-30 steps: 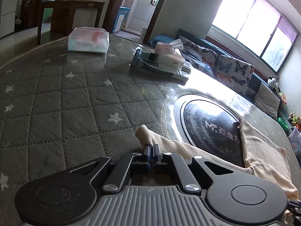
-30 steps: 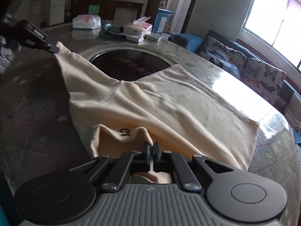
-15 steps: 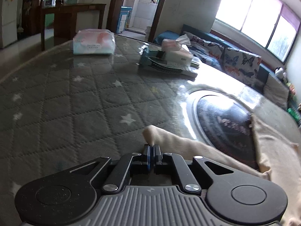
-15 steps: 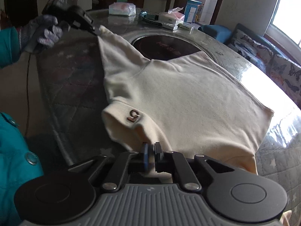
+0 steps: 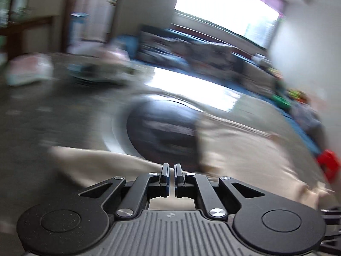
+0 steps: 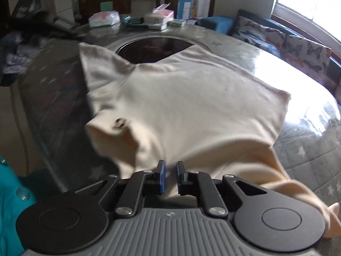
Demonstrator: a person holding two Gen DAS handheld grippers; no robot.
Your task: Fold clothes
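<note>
A cream garment (image 6: 191, 106) lies spread on the grey quilted table (image 6: 53, 98), partly over the round dark inset (image 6: 153, 49). Its small brown tag (image 6: 119, 123) sits on a raised fold near my right gripper (image 6: 170, 177). That gripper hangs over the near edge of the garment with its jaws a little apart. Cloth shows through the gap and the pads do not press on it. The left wrist view is badly blurred. There my left gripper (image 5: 171, 170) is shut with nothing clamped, above the cream cloth (image 5: 245, 160). The sleeve end (image 6: 85, 49) lies flat on the table.
Tissue packs (image 6: 104, 18) and a box (image 6: 158, 17) stand at the table's far side. A sofa with butterfly cushions (image 6: 287, 40) runs behind it under the bright window. A person's teal sleeve (image 6: 8, 202) is at the lower left, beside the table edge.
My left gripper let go of the sleeve end and swung fast to the right; the sleeve now lies on the table. My right gripper's jaws parted slightly and released the fold.
</note>
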